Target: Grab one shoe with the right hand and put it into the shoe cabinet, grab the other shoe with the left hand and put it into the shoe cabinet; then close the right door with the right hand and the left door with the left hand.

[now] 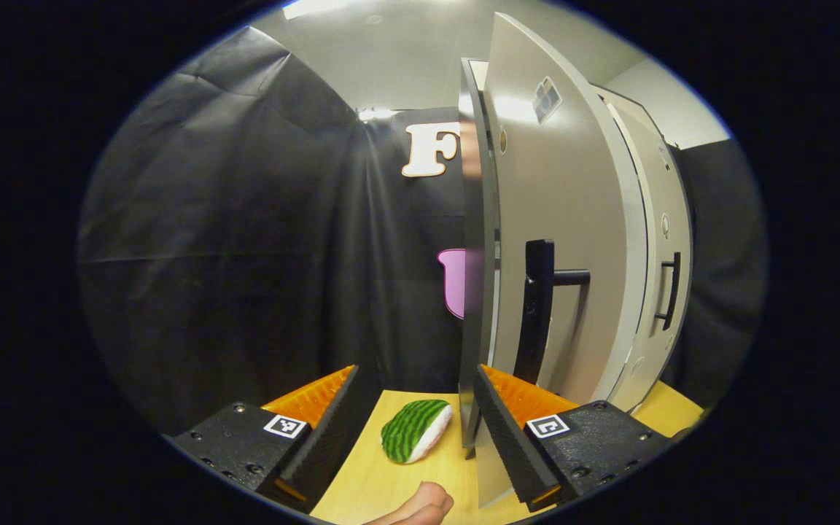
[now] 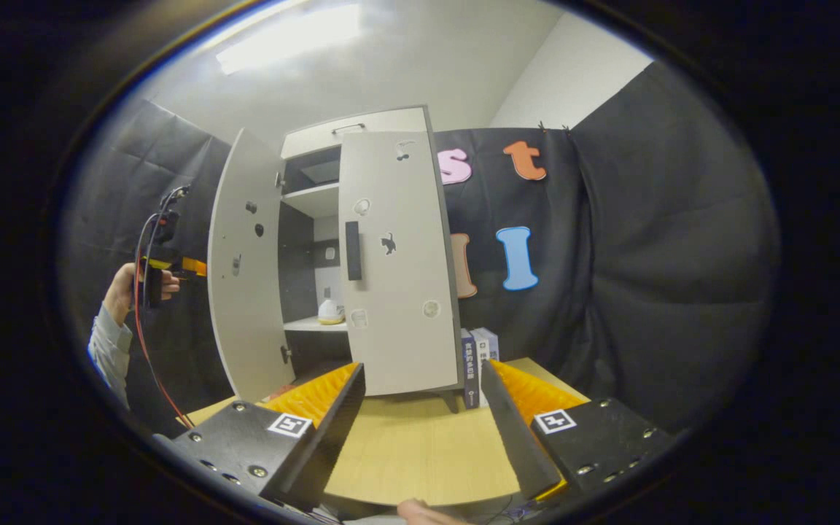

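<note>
Pale grey board fills the space ahead of the left tongs (image 1: 420,437) in the left gripper view: the left door (image 1: 558,240) of the shoe cabinet (image 1: 653,240) stands ajar, its edge just beyond the right-hand finger, its dark upright handle (image 1: 537,306) ahead and slightly right. The tongs are spread and hold nothing. On the wooden table (image 1: 362,481), between the fingers, lies a green striped shoe (image 1: 415,430), its long axis slanting up to the right.

In the right gripper view the right tongs (image 2: 424,430) are likewise spread and empty, over bare table (image 2: 420,452). The right door (image 2: 398,277) stands ahead, half open, long axis upright. The other tongs (image 2: 172,266), held by a hand (image 2: 125,288), hang far left beside the left door (image 2: 245,270). I judge the striped shoe the next thing to grasp, and the left tongs are nearer it.
</note>
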Motion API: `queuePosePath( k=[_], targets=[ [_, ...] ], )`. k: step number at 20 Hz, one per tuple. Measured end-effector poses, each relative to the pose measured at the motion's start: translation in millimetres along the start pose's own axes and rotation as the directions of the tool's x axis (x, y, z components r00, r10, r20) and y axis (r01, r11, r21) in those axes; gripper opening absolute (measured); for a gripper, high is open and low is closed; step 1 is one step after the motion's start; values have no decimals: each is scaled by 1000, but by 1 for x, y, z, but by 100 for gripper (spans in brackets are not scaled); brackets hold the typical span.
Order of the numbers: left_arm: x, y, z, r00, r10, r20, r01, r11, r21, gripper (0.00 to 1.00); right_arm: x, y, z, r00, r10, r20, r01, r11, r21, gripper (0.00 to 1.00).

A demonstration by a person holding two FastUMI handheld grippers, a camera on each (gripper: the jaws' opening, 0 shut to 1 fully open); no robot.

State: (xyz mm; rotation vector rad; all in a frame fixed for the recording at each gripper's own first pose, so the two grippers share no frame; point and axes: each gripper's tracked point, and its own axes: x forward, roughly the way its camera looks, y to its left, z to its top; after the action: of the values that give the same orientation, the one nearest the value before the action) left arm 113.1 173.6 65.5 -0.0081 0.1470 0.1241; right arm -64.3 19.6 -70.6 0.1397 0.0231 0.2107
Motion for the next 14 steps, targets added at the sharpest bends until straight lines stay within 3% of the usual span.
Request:
queuePosePath(
  k=[3,5,6,7,10,11,12,14],
  targets=[
    [-1,-31,-3,997,-70,-12,70,997,-10,95,0,0,-1,1000,-1,6,1,1000,22,95],
    [0,-54,-4,993,-120,-16,120,993,-19,90,-1,1,-4,1000,2,1,-2,1000,29,93],
    [1,-63,-6,990,-136,-20,135,990,-25,95,-1,-2,-5,1000,-4,-3,4,1000,26,95],
    [2,-71,-5,989,-150,-18,150,988,-28,90,-2,-4,-5,1000,-10,-6,10,1000,20,95],
    [6,-96,-7,987,-158,-10,158,987,3,89,1,-9,-6,1000,-13,-14,13,1000,22,95],
    [6,-103,-9,988,-153,-4,153,988,21,95,2,-10,-6,1000,-14,-16,15,1000,22,95],
    [5,-110,-8,988,-155,12,155,987,38,90,3,-10,-5,1000,-13,-20,14,1000,19,95],
    [5,-126,-8,988,-150,25,148,988,38,95,4,-8,-6,999,-11,-33,12,1000,6,95]
  ],
)
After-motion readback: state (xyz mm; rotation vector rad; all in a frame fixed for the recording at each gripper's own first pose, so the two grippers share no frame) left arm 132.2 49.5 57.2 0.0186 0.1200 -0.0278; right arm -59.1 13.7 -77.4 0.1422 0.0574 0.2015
